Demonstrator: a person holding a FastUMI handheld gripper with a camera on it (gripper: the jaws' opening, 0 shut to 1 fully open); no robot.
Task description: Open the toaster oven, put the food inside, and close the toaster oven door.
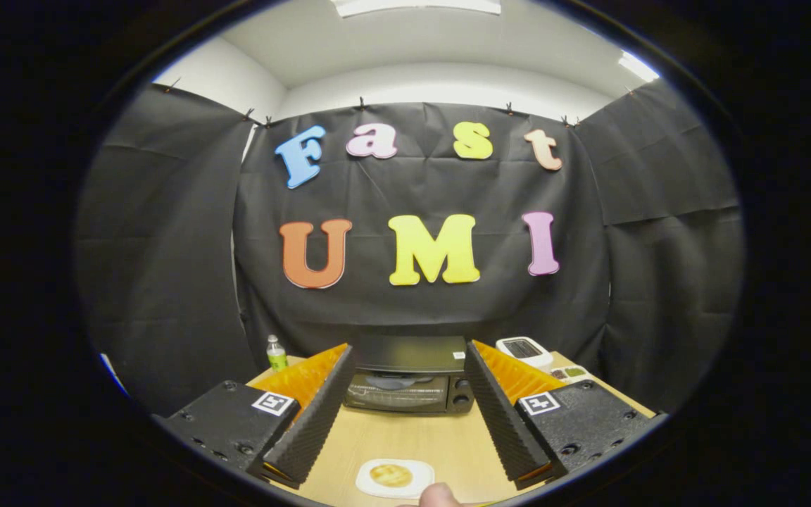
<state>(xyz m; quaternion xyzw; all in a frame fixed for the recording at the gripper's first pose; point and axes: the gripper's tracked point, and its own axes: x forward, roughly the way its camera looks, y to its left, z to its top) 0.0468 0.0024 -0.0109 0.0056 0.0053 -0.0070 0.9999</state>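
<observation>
1. Gripper view: gripper point(409, 415) spread wide, holding nothing; toaster oven point(410, 384) beyond the fingers at the table's point(405, 440) far side, door shut, facing the camera, long axis crosswise.
2. Food point(391, 476) on its white plate between the fingers, nearer. Probably opening step; next, reaching the door's top edge.
</observation>
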